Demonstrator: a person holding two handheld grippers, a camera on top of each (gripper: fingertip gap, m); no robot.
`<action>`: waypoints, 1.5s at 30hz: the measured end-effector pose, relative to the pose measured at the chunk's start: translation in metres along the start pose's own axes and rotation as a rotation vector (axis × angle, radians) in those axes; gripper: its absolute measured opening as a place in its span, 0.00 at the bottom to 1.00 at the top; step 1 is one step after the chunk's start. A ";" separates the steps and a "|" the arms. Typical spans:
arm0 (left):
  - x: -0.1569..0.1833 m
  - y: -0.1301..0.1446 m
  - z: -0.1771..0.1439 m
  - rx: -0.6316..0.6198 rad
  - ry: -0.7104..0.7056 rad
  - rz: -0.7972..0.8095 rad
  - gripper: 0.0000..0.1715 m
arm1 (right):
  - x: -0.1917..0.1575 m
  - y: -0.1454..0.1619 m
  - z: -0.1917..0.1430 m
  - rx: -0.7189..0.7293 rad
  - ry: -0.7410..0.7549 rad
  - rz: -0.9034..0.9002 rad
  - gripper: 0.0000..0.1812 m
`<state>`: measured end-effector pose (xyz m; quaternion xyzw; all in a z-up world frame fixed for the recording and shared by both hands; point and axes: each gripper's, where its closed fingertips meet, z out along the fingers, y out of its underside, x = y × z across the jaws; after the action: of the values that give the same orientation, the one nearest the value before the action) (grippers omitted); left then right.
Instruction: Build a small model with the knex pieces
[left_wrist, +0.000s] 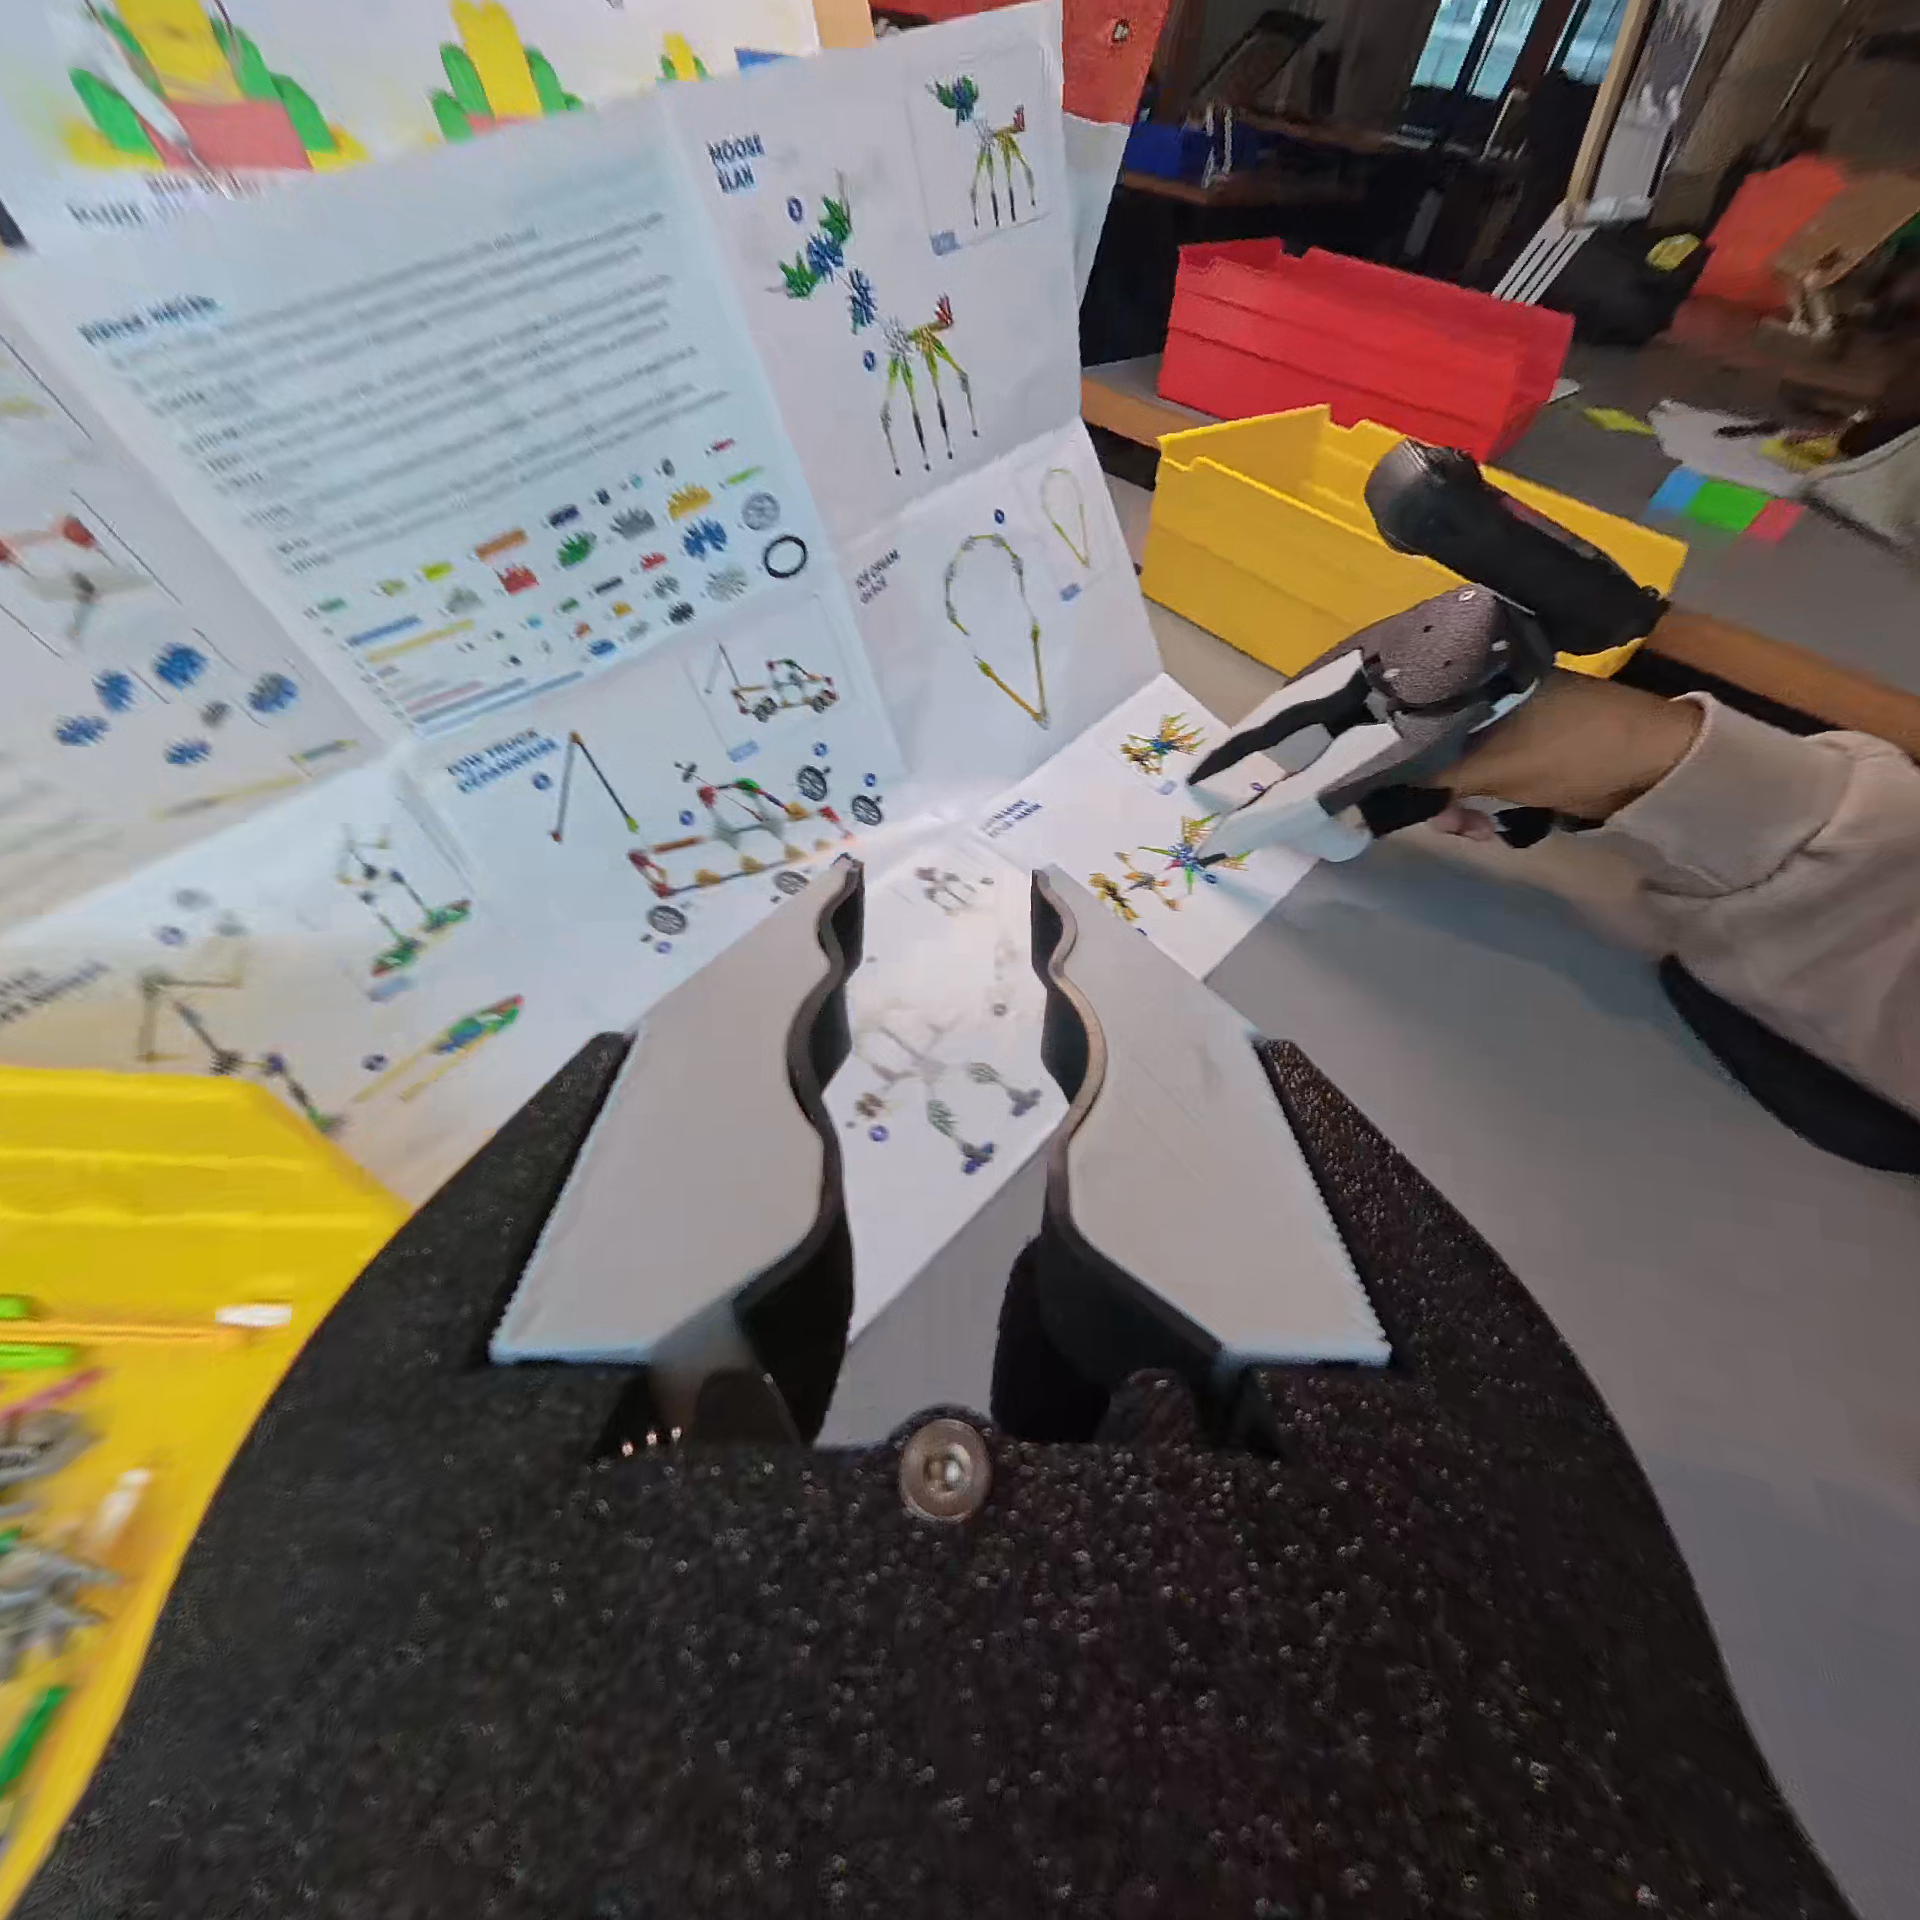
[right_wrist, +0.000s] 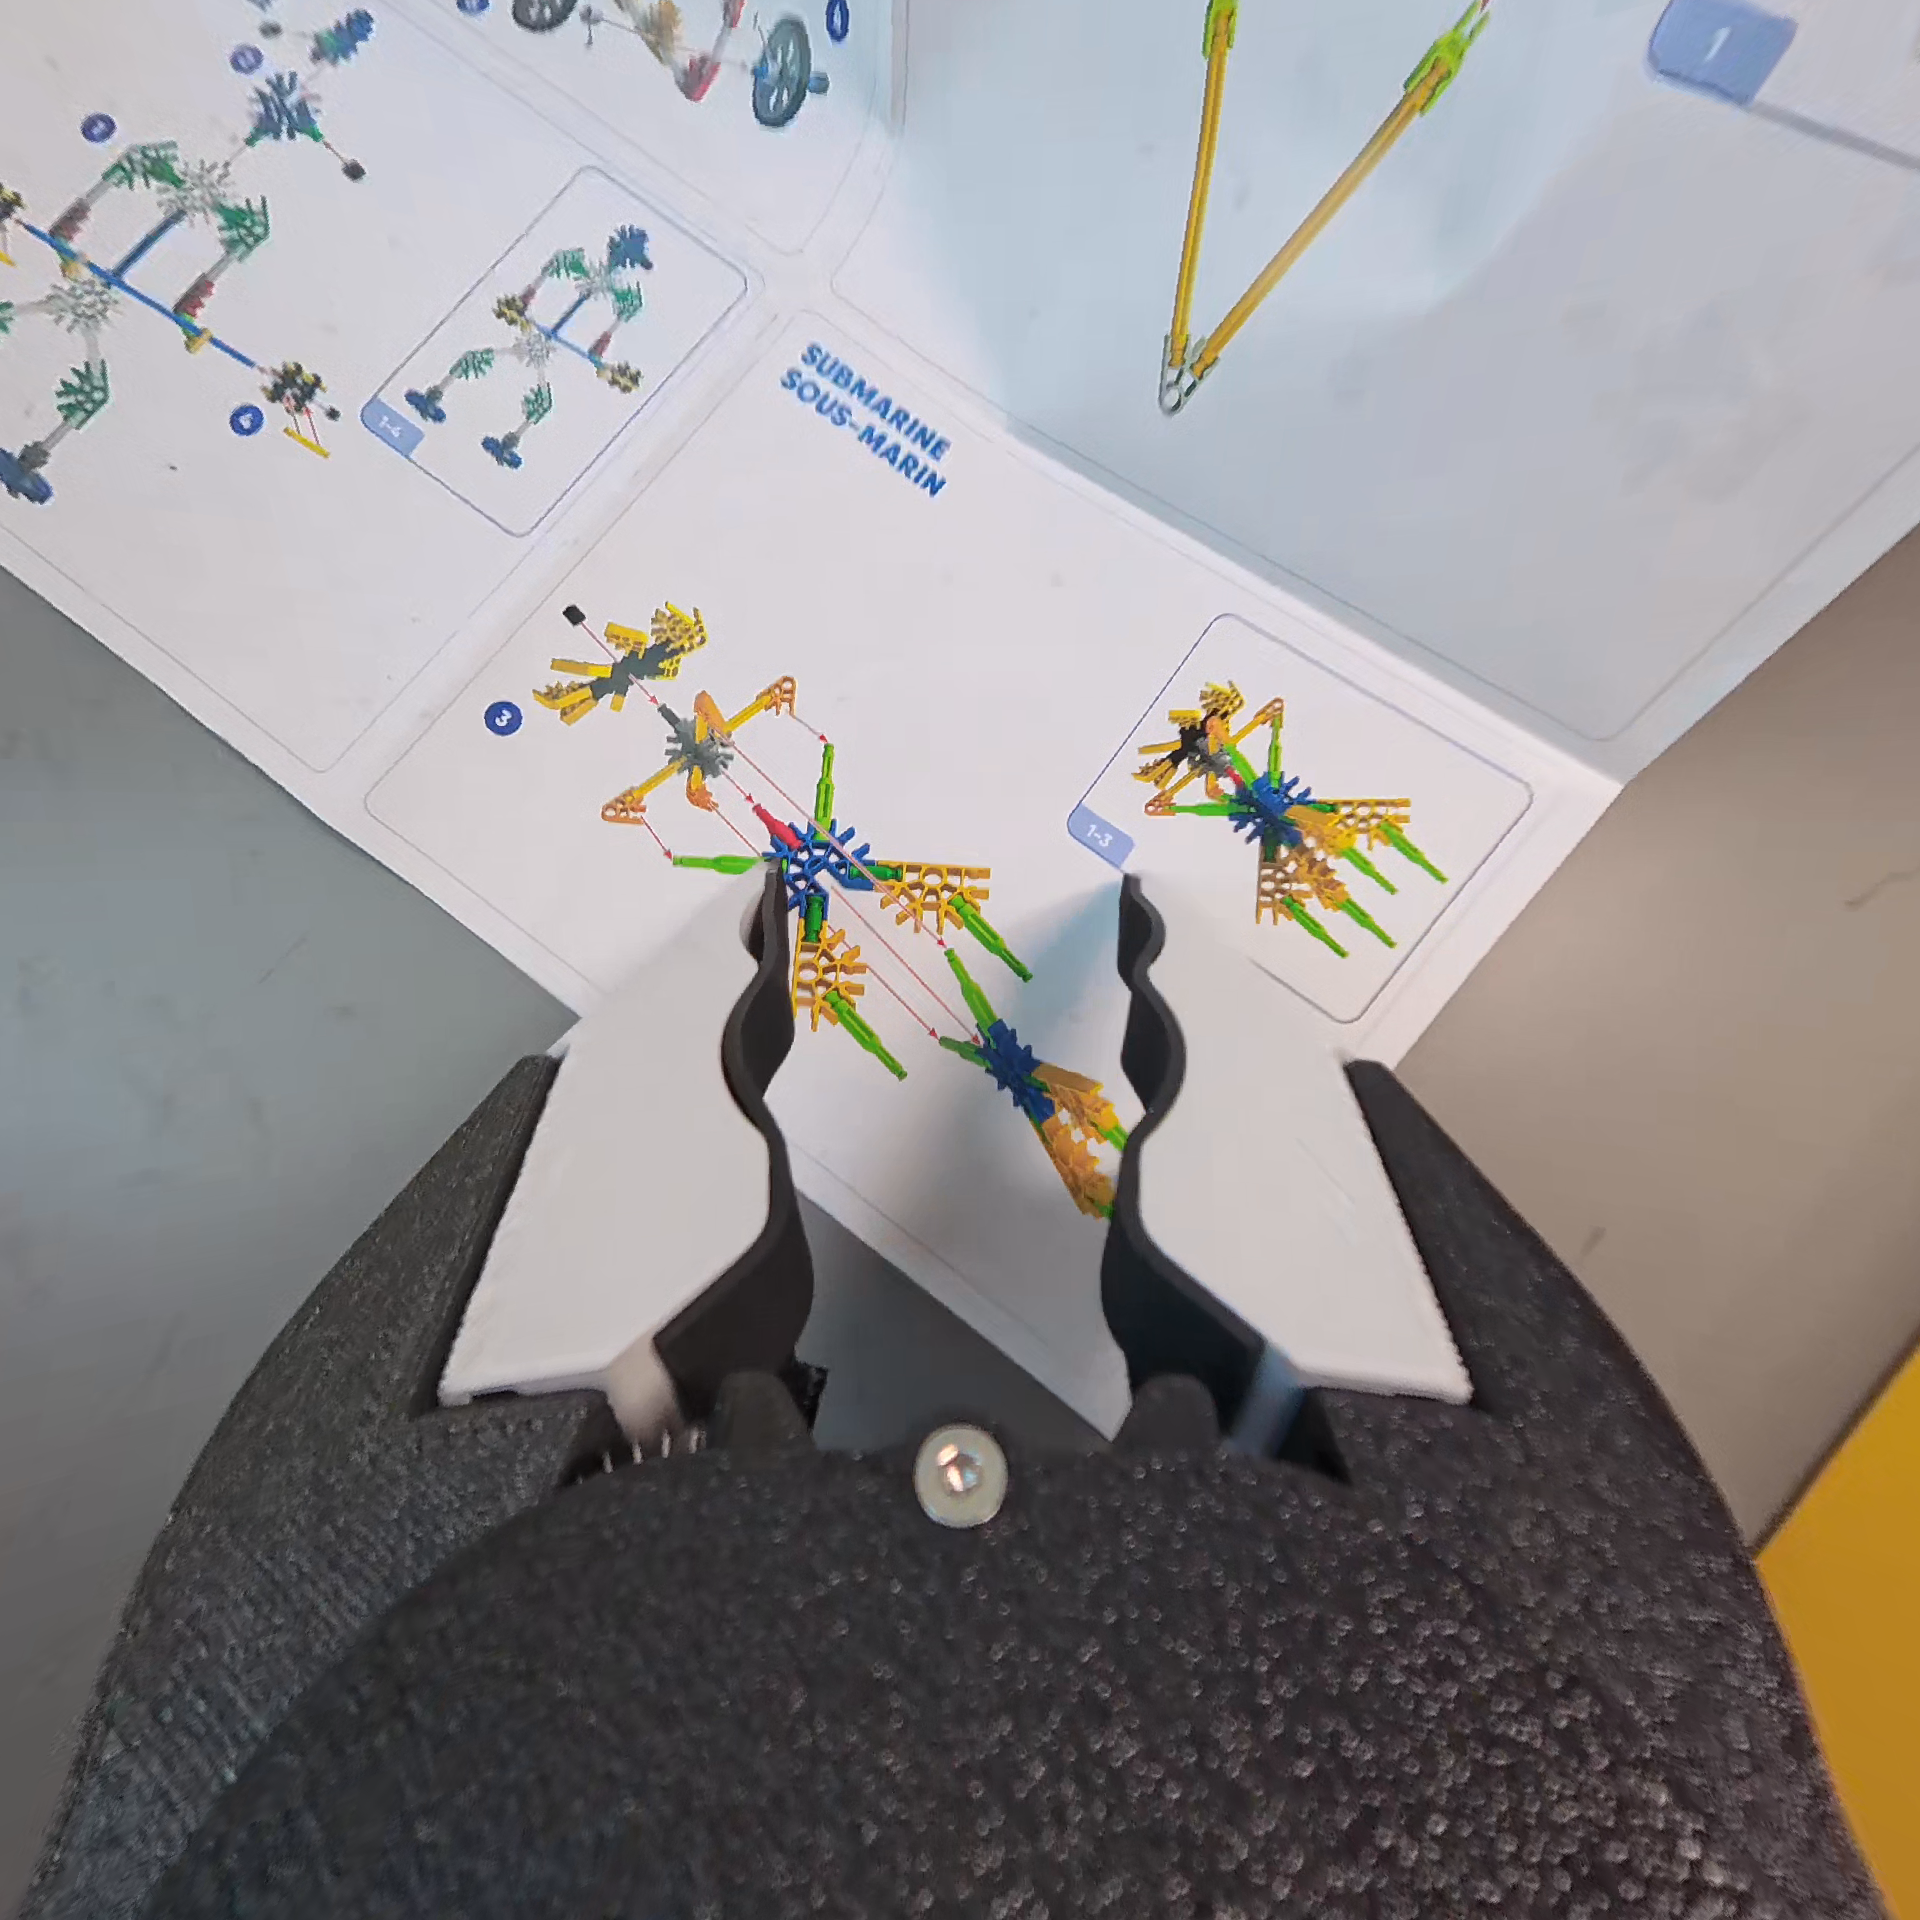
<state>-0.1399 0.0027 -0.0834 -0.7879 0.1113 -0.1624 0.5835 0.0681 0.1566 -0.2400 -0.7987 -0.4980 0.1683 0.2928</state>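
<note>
A large folded instruction sheet (left_wrist: 499, 436) with printed building-toy diagrams stands propped up and runs down flat onto the grey table. My left gripper (left_wrist: 948, 883) is open and empty, above the flat part of the sheet. My right gripper (right_wrist: 951, 894) is open and empty, pointing down at a printed diagram of a blue, yellow and green model (right_wrist: 831, 883) on the sheet (right_wrist: 935, 603). The right gripper also shows in the left wrist view (left_wrist: 1210, 800), held by a hand in a beige sleeve (left_wrist: 1745, 831), its fingertips at the sheet's right corner.
A yellow bin (left_wrist: 135, 1195) with loose toy rods and connectors sits at the left. Another yellow bin (left_wrist: 1278, 540) and a red bin (left_wrist: 1351, 332) stand behind the right gripper. Grey table (left_wrist: 1507, 1195) lies to the right. A yellow bin edge (right_wrist: 1849, 1621) shows at the right.
</note>
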 end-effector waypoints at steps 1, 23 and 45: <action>0.009 0.012 0.003 0.014 0.012 -0.046 0.19 | 0.002 -0.008 -0.003 0.052 0.009 -0.001 0.34; 0.006 0.065 0.017 0.066 -0.008 -0.126 0.19 | 0.061 -0.111 -0.019 0.481 0.271 0.026 0.16; -0.014 0.025 -0.007 0.284 -0.252 0.141 0.18 | -0.004 -0.083 -0.065 0.624 0.155 -0.154 0.43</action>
<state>-0.1557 -0.0061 -0.1076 -0.7022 0.0683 -0.0353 0.7078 0.0451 0.1615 -0.1378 -0.6410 -0.4575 0.2287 0.5722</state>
